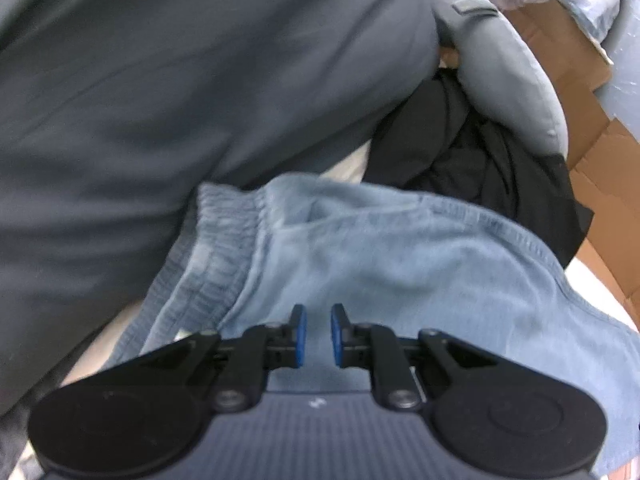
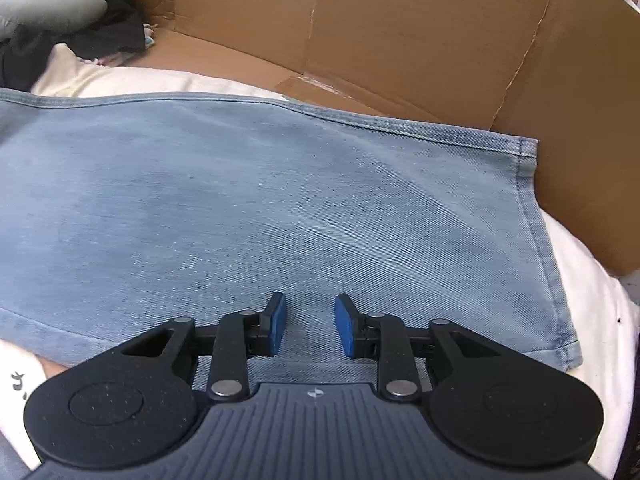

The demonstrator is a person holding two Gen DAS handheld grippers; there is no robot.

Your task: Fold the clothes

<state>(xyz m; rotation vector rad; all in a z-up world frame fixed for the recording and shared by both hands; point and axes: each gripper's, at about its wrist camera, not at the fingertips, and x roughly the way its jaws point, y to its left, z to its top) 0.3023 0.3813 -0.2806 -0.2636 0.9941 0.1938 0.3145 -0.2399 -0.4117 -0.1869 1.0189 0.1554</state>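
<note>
white bedding (image 2: 592, 280), faded light-blue denim garment (image 2: 280, 200), elastic waistband (image 1: 224, 240)

At six o'clock we see the left gripper (image 1: 318, 320) over light blue denim shorts (image 1: 400, 264), its blue pads (image 1: 301, 330) a narrow gap apart with nothing between them. The shorts' gathered waistband (image 1: 224, 248) lies toward nine o'clock, beside a large dark grey garment (image 1: 180, 92) filling ten o'clock. At two o'clock sit black clothing (image 1: 472, 152), a grey padded piece (image 1: 504, 76) and a cardboard box (image 1: 576, 80).
</note>
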